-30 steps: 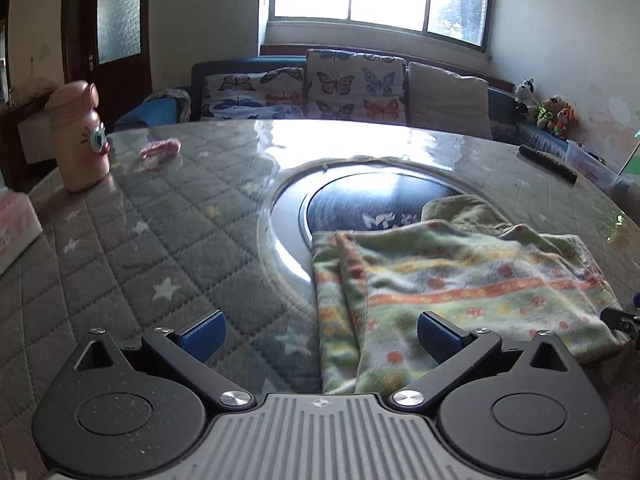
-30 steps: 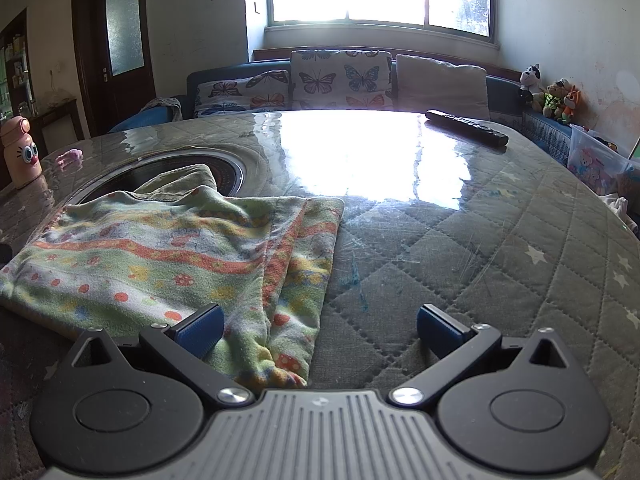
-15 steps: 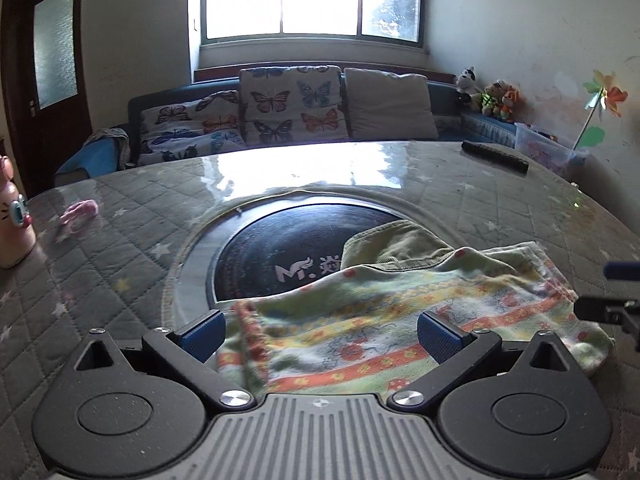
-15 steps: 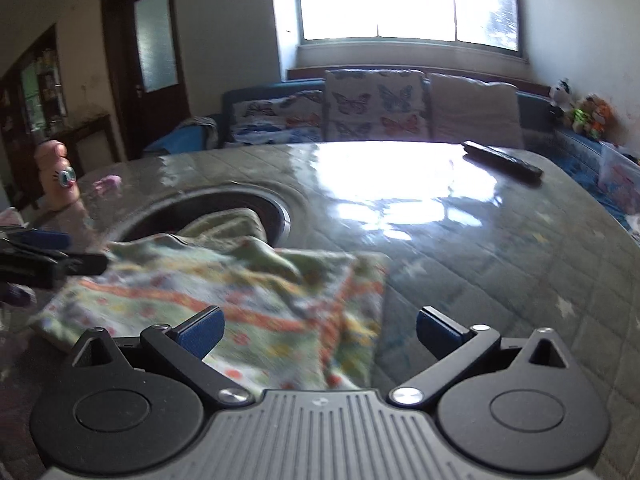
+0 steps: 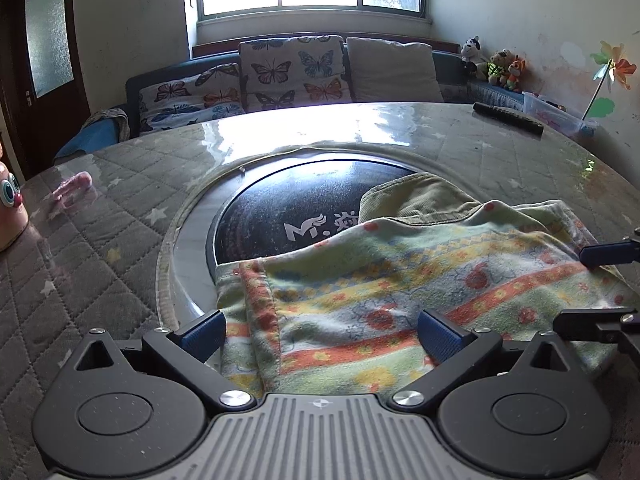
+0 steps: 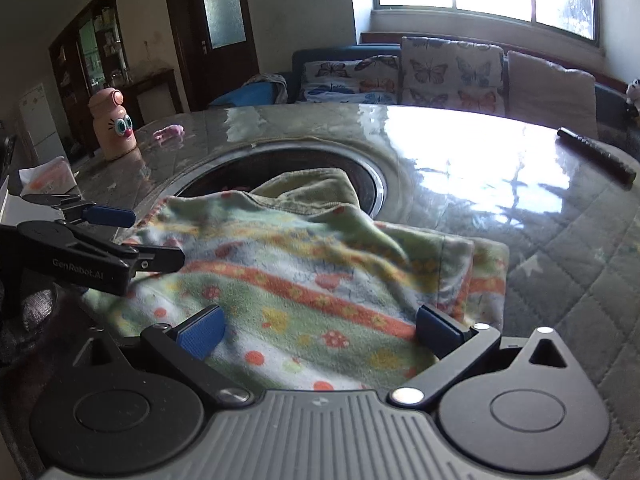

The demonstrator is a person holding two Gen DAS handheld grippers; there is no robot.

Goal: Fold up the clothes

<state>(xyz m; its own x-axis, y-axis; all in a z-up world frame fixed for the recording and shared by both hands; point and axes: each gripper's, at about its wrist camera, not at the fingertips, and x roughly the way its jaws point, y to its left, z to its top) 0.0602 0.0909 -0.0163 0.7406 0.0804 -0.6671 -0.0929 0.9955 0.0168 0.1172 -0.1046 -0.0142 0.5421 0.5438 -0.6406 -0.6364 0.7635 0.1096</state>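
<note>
Garment: the patterned garment [image 5: 420,280] lies on the table [image 5: 120,208], partly over the dark round inset [image 5: 280,208], already doubled along one side, with an olive piece [image 5: 416,200] peeking from beneath at the inset side.
Left gripper [image 5: 320,330]: jaws wide apart, straddling the near edge opposite the inset.
Right gripper [image 6: 320,326]: jaws apart too, over the same near edge.
Progress: looks partway, since one fold shows while the bundle is loose and uneven; it needs more folding and squaring.
</note>
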